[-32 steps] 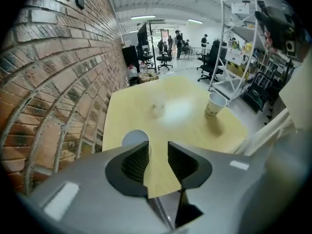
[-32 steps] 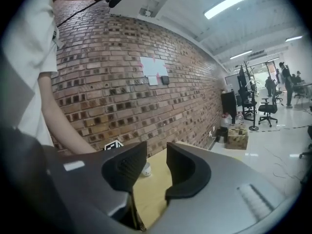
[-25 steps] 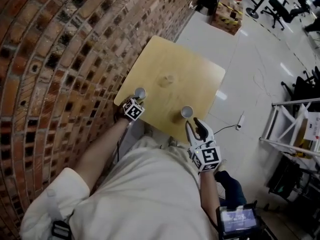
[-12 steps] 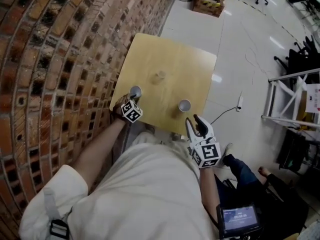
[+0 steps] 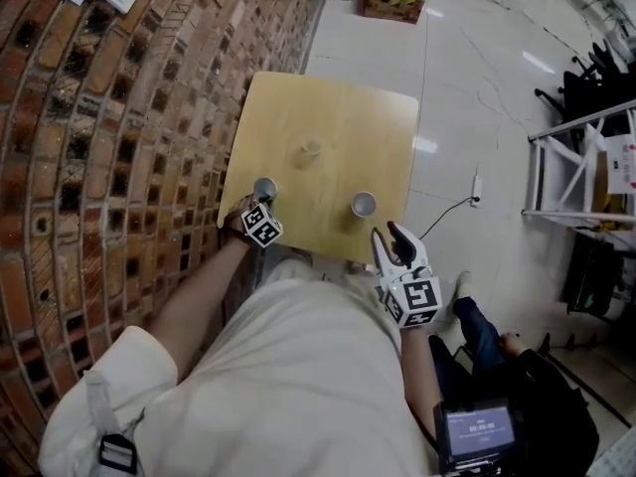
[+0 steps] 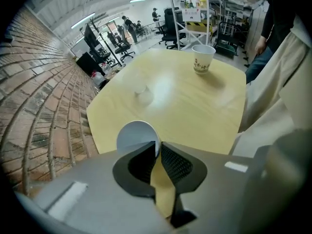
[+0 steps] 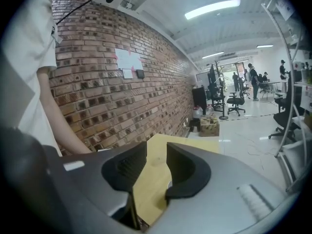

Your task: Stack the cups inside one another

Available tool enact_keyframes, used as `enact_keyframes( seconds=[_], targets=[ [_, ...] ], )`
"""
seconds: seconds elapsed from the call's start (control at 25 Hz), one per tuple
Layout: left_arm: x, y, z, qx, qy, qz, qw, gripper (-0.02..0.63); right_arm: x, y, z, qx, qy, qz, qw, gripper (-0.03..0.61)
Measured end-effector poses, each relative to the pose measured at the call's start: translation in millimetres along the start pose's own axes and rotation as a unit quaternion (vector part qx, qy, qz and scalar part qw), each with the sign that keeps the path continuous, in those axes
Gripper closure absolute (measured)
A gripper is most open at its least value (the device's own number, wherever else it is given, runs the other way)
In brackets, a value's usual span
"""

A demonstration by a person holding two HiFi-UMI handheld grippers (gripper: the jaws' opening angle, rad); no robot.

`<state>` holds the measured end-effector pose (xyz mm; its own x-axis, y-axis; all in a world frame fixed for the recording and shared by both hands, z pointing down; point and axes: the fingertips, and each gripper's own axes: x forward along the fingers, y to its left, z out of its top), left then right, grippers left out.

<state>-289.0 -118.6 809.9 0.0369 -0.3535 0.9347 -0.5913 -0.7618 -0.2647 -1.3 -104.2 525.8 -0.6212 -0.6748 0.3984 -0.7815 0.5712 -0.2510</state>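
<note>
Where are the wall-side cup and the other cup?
wall-side cup (image 5: 264, 188): head view, on its open mouth.
other cup (image 6: 203, 60): left gripper view, on its printed side wall.

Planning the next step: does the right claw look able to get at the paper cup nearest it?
Likely yes: the right claw, open, hovers just short of that paper cup, and nothing stands between them.

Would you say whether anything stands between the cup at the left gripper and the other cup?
Nothing visible does. The left gripper, whose jaws have just been closing, pinches the rim of the left cup; bare tabletop runs to the right cup. A pale thing sits off that line, mid-table.
</note>
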Motion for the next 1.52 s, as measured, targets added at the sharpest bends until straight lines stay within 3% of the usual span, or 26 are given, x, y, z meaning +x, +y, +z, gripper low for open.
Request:
enact_keyframes(
  seconds=[0.04, 0.2, 0.52, 0.96, 1.24, 1.52],
  targets=[
    [1, 0, -1, 0.002, 0.002, 0.002, 1.0000, 0.577, -1, -1, -1, 0.001, 0.000, -0.003, 1.000, 0.460],
    [-8, 3, 12, 0.002, -0.016, 0.004, 0.9999, 0.584, -8, -7, -3, 0.006, -0.002, -0.016, 1.000, 0.460],
    [-63, 4, 99, -0.009, -0.117, -0.005, 0.9931, 0.584, -21, -25, -5, 0.014, -0.015, -0.040, 0.999, 0.460],
    [-126, -25, 222, 0.070, -0.223, -0.033, 0.9718, 0.584, -35, -42, 1, 0.019, -0.032, -0.061, 0.997, 0.460],
    [-144, -61, 265, 0.129, -0.237, -0.084, 0.9593, 0.584, -44, -58, 6, 0.022, -0.044, -0.073, 0.996, 0.460],
    [-135, -100, 269, 0.182, -0.212, -0.120, 0.9528, 0.584, -49, -70, 6, 0.028, -0.053, -0.077, 0.995, 0.460]
  ],
)
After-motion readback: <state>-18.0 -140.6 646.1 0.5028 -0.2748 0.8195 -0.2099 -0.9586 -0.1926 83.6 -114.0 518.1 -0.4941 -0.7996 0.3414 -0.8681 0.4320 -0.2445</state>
